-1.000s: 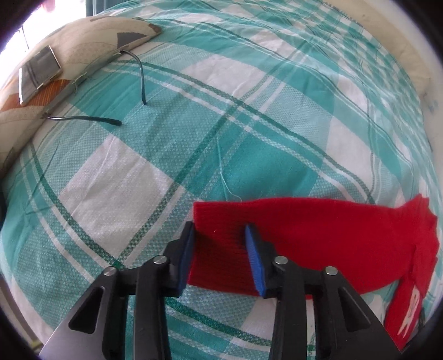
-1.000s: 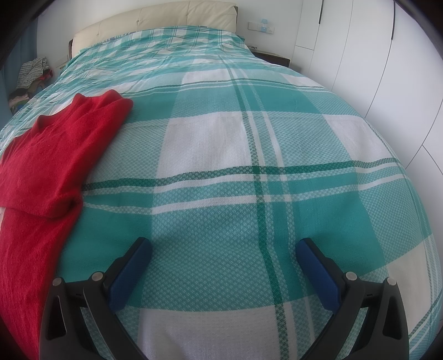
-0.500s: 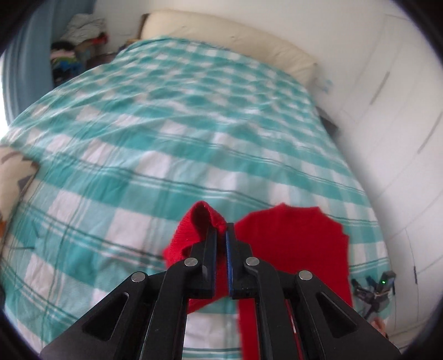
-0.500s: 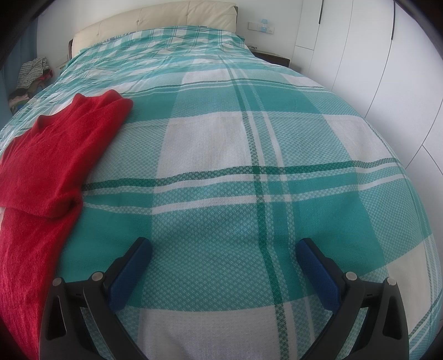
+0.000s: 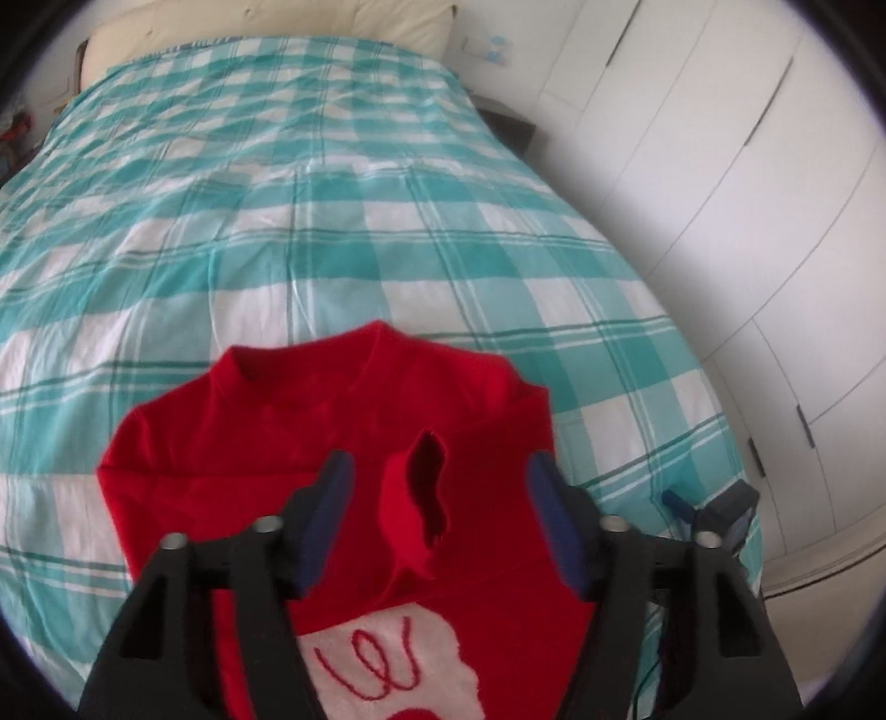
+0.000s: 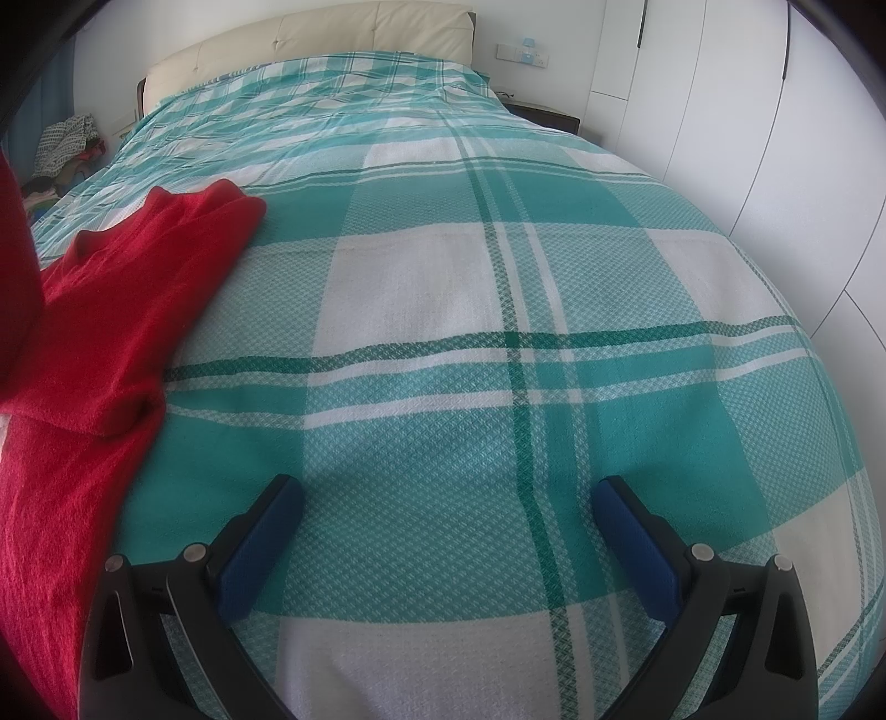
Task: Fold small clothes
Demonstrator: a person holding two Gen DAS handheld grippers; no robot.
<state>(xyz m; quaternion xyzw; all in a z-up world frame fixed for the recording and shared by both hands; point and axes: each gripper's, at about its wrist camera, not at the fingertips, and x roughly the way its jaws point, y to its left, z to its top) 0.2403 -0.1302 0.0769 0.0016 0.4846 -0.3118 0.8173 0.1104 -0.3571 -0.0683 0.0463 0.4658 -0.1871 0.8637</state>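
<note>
A: Two grippers, both with jaws apart. The left gripper (image 5: pixel 437 493) hangs over the red sweater (image 5: pixel 266 437) with its blue pads spread wide and nothing between them.

B: Where is the sweater?

A: It lies flat on the teal-and-white plaid bedspread (image 5: pixel 343 221), at the near end of the bed, collar pointing toward the cream headboard (image 5: pixel 266 22). One sleeve (image 5: pixel 415 509) is folded in across the chest, and its cuff opening gapes dark just between the left gripper's fingers. Below the sleeve, nearer the camera, a white patch (image 5: pixel 387 664) with red stitching shows on the sweater's front.

B: And the right one?

A: The right gripper (image 6: pixel 446 548) sits low over bare bedspread (image 6: pixel 498 332), to the right of the sweater (image 6: pixel 127 310), jaws wide and empty. From there the sweater's folded edge lies on the spread well to the left of the fingers, touching neither pad. More red fabric rises at the far left edge of that view; I can't tell which part of the sweater it is.

B: Anything beside the bed?

A: White wardrobe doors (image 5: pixel 720 194) run along the sweater's right side, beyond the bed's edge. A pile of clothes (image 6: pixel 66 144) sits far off to the left, near the headboard (image 6: pixel 332 33). In the left view the right gripper (image 5: pixel 714 509) peeks in just right of the sweater.
</note>
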